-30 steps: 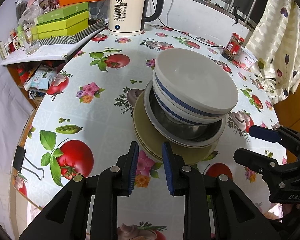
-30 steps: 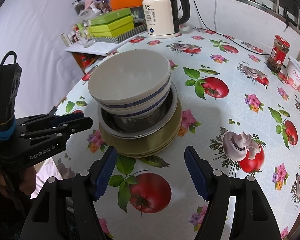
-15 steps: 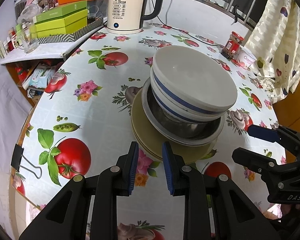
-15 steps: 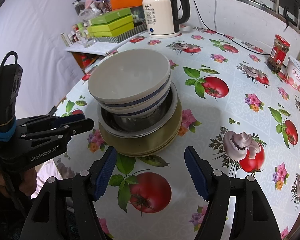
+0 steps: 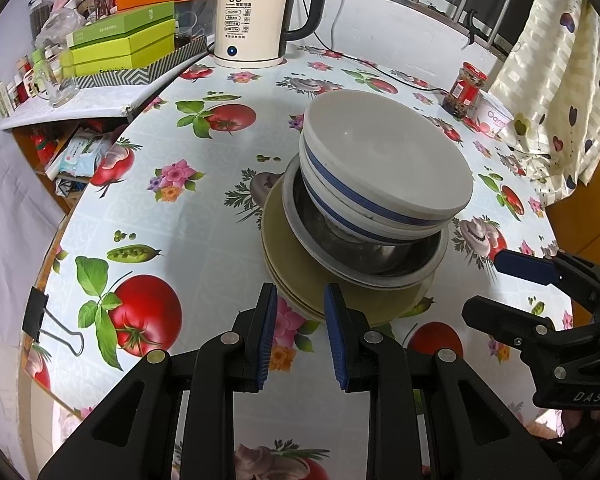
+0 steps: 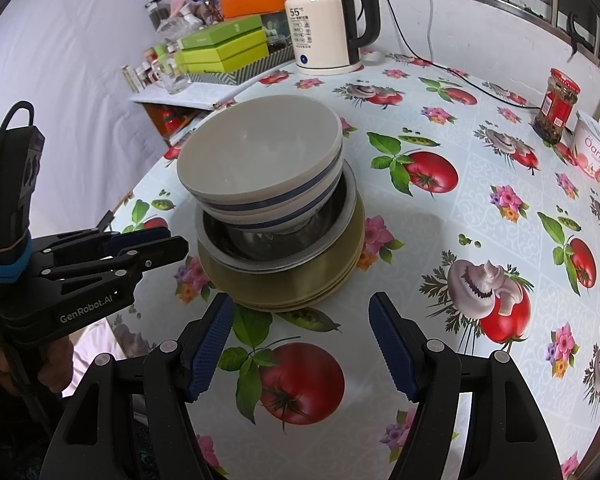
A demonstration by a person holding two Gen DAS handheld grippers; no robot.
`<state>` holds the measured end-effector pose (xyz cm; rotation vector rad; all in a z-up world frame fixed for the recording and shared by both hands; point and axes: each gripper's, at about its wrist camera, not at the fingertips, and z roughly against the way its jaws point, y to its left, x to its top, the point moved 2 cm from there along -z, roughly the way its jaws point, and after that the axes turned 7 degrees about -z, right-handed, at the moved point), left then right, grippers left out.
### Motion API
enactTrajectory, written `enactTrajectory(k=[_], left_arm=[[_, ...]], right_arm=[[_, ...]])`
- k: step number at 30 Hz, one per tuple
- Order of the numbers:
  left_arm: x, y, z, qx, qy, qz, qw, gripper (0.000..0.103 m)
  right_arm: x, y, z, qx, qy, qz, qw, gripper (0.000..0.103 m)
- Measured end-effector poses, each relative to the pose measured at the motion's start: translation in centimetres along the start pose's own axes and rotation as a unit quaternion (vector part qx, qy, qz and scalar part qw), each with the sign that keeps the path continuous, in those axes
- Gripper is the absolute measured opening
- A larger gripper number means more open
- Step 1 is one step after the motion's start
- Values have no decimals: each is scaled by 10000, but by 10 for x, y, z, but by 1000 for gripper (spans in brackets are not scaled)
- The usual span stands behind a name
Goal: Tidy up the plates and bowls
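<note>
One stack of dishes stands mid-table. Olive plates [image 5: 296, 268] [image 6: 300, 284] lie at the bottom, a steel bowl [image 5: 376, 254] [image 6: 256, 250] sits on them, and white bowls with blue stripes [image 5: 384, 160] [image 6: 256, 152] are nested on top, leaning slightly. My left gripper [image 5: 300, 300] hovers just before the plates' near rim, open with a narrow gap and nothing between its pads. My right gripper [image 6: 302, 312] is open wide and empty, short of the stack's near side. Each gripper also shows in the other's view: the right gripper [image 5: 524, 268] and the left gripper [image 6: 152, 240].
A white kettle [image 5: 252, 20] with its cord stands at the back, green boxes [image 5: 124, 40] on a side shelf to its left. A red jar [image 5: 466, 88] and a yogurt tub [image 5: 494, 116] sit far right. A binder clip [image 5: 40, 316] grips the table's left edge.
</note>
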<state>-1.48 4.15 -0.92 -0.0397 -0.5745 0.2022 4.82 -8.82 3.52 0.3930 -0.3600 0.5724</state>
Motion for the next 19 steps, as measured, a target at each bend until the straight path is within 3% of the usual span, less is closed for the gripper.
enactTrajectory(k=[19], left_arm=[[-3,-1,-3,-29,51,19,10000,25]], right_arm=[[0,0,0,-1,0,-2,10000,71]])
